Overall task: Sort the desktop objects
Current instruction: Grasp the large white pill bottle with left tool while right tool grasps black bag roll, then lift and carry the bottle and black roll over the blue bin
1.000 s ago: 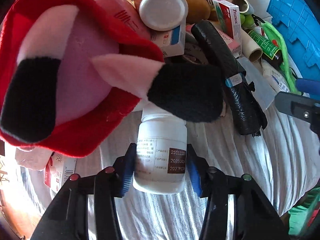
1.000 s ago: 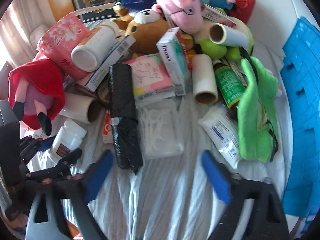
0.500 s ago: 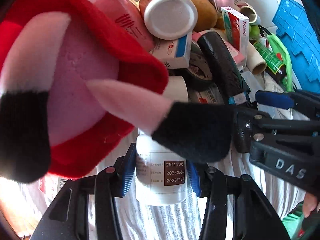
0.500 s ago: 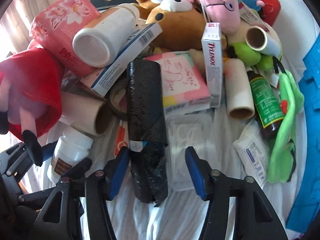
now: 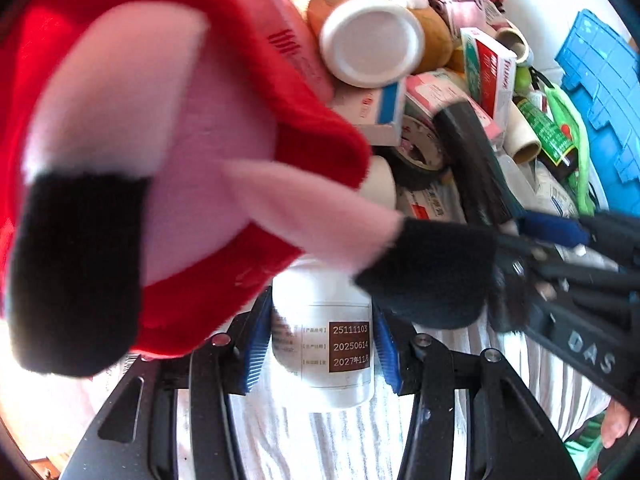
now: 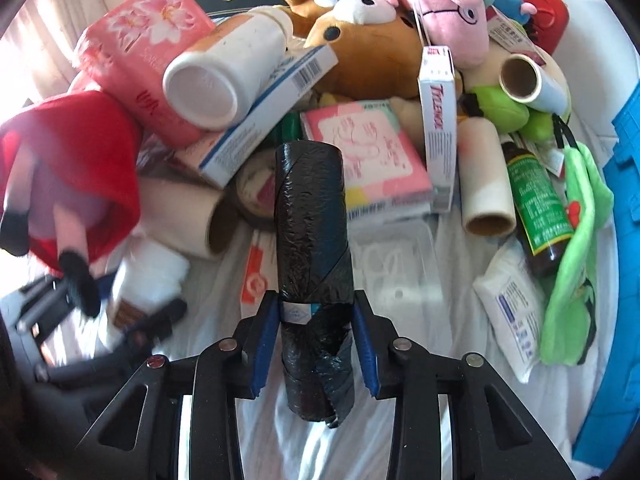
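Your left gripper point(image 5: 320, 354) is clamped on the small white pill bottle point(image 5: 322, 344), its blue pads pressed against both sides of the label, low on the striped cloth point(image 5: 340, 440) at the near edge of the heap. A red-dressed plush pig point(image 5: 160, 140) hangs over the bottle's cap end, one black-tipped leg lying across its top and reaching to the right gripper's body. Your right gripper point(image 6: 314, 340) has just been closing, and its jaws now sit narrow around the roll of black bin bags point(image 6: 312, 240), pads against both sides near the paper band at its lower part; the roll lies lengthwise, pointing away into the pile. Counted from the right wrist view: two white bottles, the held one and a larger one point(image 6: 224, 68) lying on a blue-and-white carton point(image 6: 260, 128); three cardboard-cored rolls point(image 6: 486, 184); one green-labelled dark bottle point(image 6: 532, 208); one Tylenol box point(image 6: 438, 128). A clear plastic case point(image 6: 392, 264) lies just right of the black roll, a tape ring point(image 6: 256, 188) just left of its far end. A blue crate point(image 6: 624, 240) lines the right edge.
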